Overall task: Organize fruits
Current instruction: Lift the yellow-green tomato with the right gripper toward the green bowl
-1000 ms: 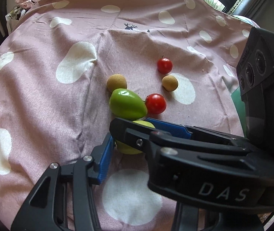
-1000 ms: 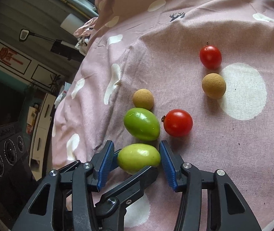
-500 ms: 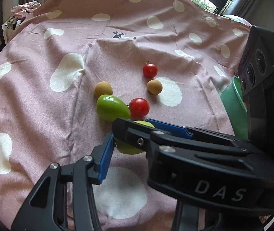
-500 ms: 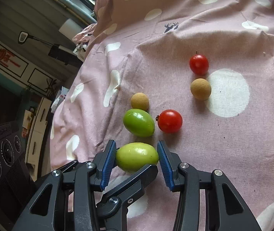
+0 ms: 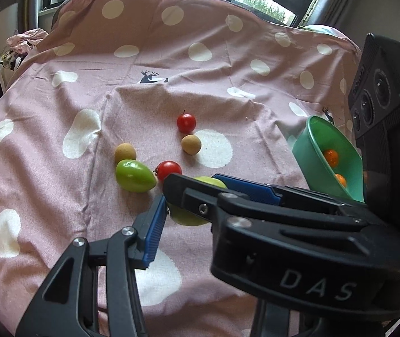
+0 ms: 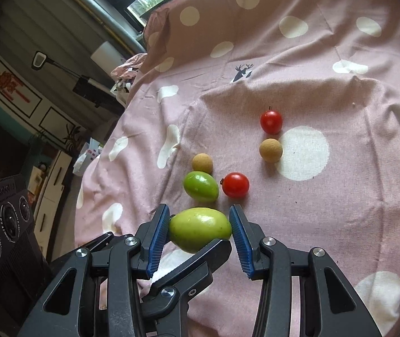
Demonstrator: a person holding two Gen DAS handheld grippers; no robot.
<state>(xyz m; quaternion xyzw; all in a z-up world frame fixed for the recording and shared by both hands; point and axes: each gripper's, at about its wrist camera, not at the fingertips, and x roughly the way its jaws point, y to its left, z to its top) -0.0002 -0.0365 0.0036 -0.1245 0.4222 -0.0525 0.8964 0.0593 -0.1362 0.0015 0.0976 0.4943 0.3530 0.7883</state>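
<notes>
The right gripper pinches a pale green fruit between its blue pads. The left gripper stands spread around the same fruit, one finger crossing under it, so the fruit shows only in part in the left view. Just beyond lie a darker green fruit and a tomato, close together; two tan balls and a second tomato sit farther out on open pink cloth. A green bowl with orange fruit tilts at the right, half hidden.
</notes>
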